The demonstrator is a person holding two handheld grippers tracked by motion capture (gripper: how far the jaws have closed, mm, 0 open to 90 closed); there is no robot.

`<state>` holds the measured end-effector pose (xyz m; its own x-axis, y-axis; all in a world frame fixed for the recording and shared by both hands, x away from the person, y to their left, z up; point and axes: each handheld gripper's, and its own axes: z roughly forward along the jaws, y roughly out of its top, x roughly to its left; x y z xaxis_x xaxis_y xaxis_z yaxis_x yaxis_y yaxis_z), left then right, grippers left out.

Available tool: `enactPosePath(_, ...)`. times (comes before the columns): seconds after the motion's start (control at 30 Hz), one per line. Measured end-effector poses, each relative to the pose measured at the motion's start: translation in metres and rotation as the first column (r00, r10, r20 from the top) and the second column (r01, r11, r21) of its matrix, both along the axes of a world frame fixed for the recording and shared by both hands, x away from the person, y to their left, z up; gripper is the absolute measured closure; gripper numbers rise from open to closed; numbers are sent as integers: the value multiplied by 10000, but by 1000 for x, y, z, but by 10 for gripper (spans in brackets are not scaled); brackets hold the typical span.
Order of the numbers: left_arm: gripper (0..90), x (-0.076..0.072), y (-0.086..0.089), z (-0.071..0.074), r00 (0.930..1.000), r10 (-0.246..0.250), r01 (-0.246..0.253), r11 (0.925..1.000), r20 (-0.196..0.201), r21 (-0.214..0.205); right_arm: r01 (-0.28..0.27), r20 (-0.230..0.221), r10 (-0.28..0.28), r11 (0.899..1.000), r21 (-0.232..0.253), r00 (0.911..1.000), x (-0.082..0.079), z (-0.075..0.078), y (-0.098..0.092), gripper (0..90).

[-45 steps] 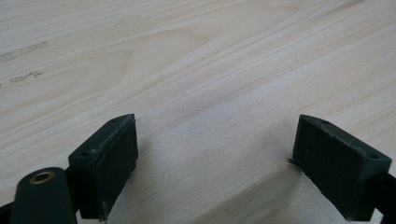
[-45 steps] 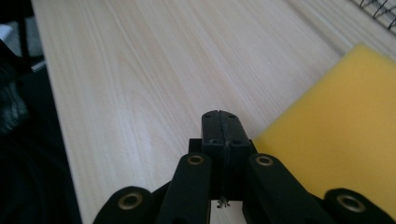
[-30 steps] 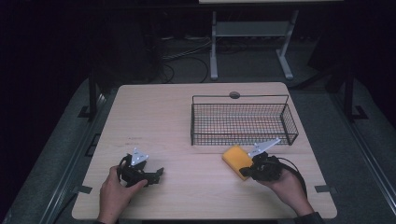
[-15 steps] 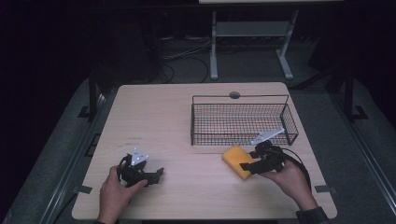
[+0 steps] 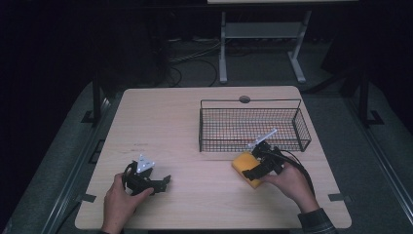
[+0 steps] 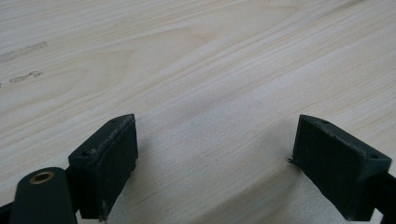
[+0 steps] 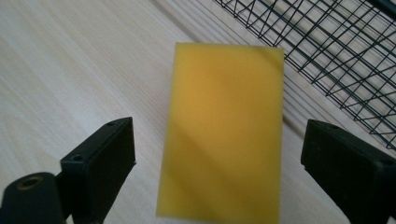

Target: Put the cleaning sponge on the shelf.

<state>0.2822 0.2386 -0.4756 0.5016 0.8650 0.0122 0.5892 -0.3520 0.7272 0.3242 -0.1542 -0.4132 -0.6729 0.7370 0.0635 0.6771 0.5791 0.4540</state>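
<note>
Yellow foam, a flat rectangular sponge (image 7: 223, 130), lies on the pale wooden bench (image 5: 170, 126) toward its right half, just in front of the near wall of a black wire basket (image 5: 253, 124), and it sits between the jaws of my right gripper (image 7: 219, 172). Those jaws have just been opening; they now stand wide, with bare wood showing on both sides of the sponge, so neither pad presses on it. I judge the wide spread lets the sponge rest free on the bench rather than be carried. My right hand (image 5: 287, 180) keeps the gripper low, angled toward the basket, which stands by the right edge of the bench and looks empty. My left gripper (image 6: 215, 154) rests near the front left corner, jaws spread apart over bare wood with nothing between them, parked clear of the work.
</note>
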Motion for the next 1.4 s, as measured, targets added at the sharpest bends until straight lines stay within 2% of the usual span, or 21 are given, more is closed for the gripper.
enactPosePath(0.13, 133, 0, 0, 0, 10000, 9, -9, 10000, -9, -16, 56, -26, -57, 9999, -136, 10000, 4, -4, 4, 81)
enactPosePath(0.3, 133, 0, 0, 0, 10000, 7, -7, 10000, -6, -21, 156, -95, -161, 9983, -562, 9998, 8, -13, 10, 51)
enactPosePath(0.33, 133, 0, 0, 0, 10000, 6, -6, 10000, -5, -19, 142, -225, -158, 9976, -684, 9996, 10, -18, 11, 49)
enactPosePath(0.5, 133, 0, 0, 0, 10000, 6, -6, 10000, -2, -15, 88, -374, -121, 9961, -877, 9992, 12, -27, 13, 50)
enactPosePath(0.6, 133, 0, 0, 0, 10000, 7, -7, 10000, -3, -17, 83, -416, -125, 9949, -1006, 9991, 12, -31, 14, 89)
enactPosePath(0.83, 133, 0, 0, 0, 10000, 6, -6, 10000, -3, -17, 45, -407, -87, 9947, -1023, 9991, 12, -33, 14, 145)
enactPosePath(0.9, 133, 0, 0, 0, 10000, 7, -7, 10000, -2, -18, 8, -416, -50, 9950, -1003, 9991, 12, -33, 13, 194)
enactPosePath(1.0, 133, 0, 0, 0, 10000, 7, -7, 10000, -2, -17, -37, -381, -1, 9952, -976, 9993, 11, -32, 13, 217)
enactPosePath(1.4, 133, 0, 0, 0, 10000, 16, -16, 10000, -5, -21, -66, -428, 30, 9963, -859, 9991, 11, -29, 10, 231)
